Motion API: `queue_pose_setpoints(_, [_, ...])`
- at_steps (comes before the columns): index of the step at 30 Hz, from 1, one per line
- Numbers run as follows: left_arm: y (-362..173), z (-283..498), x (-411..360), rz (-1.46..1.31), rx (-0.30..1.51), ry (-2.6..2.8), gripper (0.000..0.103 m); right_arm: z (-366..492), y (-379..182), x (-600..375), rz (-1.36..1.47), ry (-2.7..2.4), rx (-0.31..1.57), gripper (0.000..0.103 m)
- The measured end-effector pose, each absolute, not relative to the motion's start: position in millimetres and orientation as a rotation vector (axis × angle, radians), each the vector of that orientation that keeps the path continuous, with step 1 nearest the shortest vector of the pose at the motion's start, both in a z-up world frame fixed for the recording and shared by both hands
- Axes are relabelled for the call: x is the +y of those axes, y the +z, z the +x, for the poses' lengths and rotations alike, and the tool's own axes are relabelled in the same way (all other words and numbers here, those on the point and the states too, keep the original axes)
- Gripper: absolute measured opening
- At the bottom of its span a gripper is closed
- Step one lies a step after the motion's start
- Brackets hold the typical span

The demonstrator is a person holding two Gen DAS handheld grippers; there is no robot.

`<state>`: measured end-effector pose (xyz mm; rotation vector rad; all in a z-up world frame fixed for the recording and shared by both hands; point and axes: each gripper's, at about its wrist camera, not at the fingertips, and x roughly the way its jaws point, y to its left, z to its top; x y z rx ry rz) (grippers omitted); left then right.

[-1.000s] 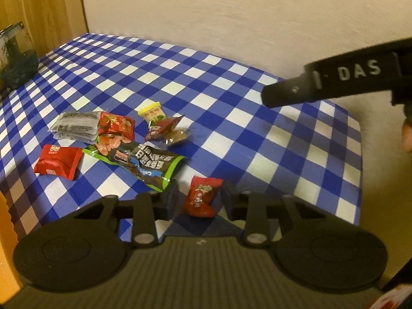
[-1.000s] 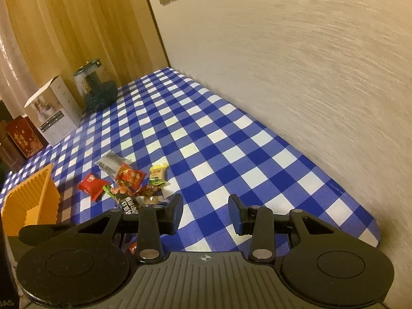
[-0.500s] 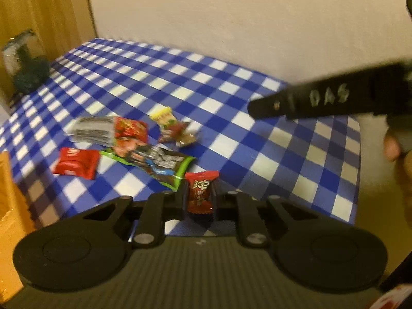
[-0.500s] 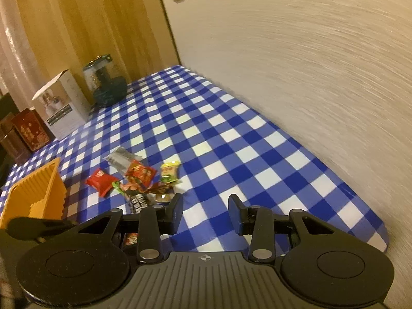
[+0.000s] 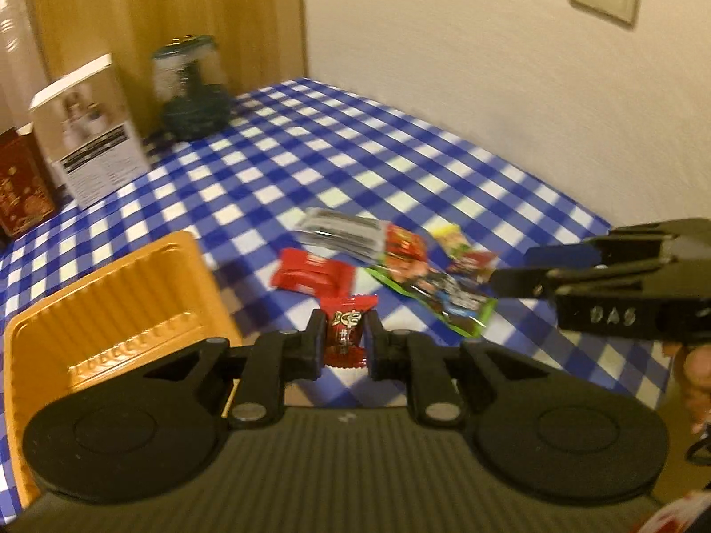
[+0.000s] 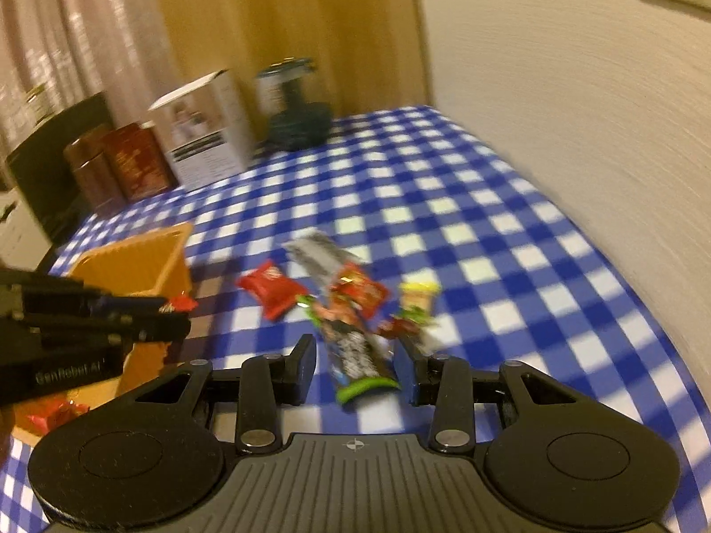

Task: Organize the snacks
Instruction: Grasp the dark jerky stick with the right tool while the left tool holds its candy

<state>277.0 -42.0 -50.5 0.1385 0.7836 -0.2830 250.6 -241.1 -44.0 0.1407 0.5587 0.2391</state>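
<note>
Candy (image 5: 347, 333) clenched in my left tongs (image 5: 344, 340), just beside the orange tray's (image 5: 111, 293) rim.
My right tongs (image 6: 355, 362) gape unclenched around the green-edged packet (image 6: 355, 355); bare table (image 6: 511, 231) stretches toward the far edge.

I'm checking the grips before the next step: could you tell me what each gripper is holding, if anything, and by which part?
The left gripper pinches a small red wrapped candy across its middle, twisted ends free. The right gripper is open and holds nothing.

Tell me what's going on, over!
Left hand-held gripper shut on red candy. Right hand-held gripper open over green packet. Orange tray beside, nothing blocking.
</note>
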Motion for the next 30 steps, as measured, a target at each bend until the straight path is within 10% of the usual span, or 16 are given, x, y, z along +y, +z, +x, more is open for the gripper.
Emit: queue_pose_setpoints(30, [-63, 289, -21, 0.050, 0.807, -0.258, 0.016, 326, -85, -200, -0.046, 0.201, 0.697, 0.034])
